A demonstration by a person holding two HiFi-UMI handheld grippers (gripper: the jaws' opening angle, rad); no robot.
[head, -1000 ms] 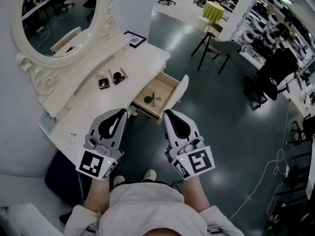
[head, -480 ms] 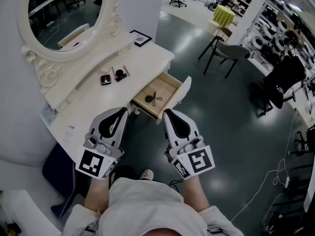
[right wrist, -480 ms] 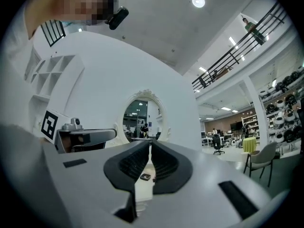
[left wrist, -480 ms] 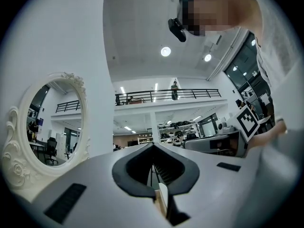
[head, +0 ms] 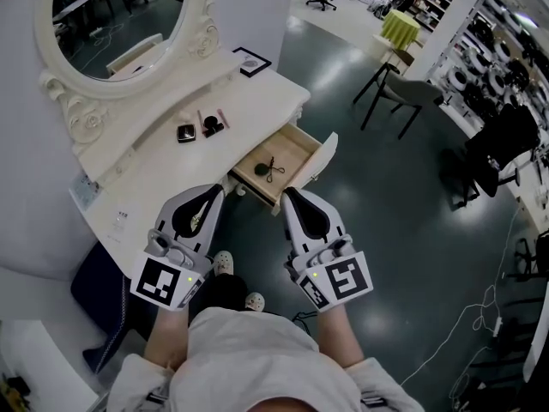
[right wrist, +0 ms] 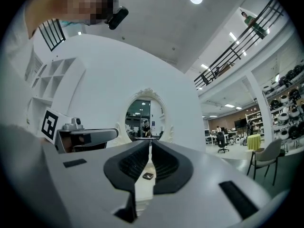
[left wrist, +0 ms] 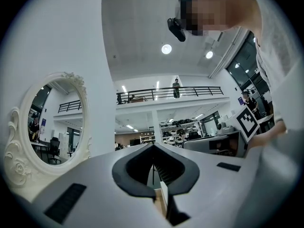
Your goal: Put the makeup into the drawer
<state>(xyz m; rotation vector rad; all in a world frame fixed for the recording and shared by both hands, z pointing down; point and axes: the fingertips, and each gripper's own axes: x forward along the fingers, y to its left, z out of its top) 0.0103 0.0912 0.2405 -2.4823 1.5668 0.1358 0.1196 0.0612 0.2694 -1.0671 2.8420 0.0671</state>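
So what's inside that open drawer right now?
The drawer holds a small dark round item and a thin dark looped piece. Whatever sits under the tabletop is hidden.

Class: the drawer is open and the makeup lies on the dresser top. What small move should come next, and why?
Probably bring the left tool forward over the tabletop toward the compact. The drawer already stands open, the makeup lies untouched, and both tools are shut and empty; the right tool sits farther from it.
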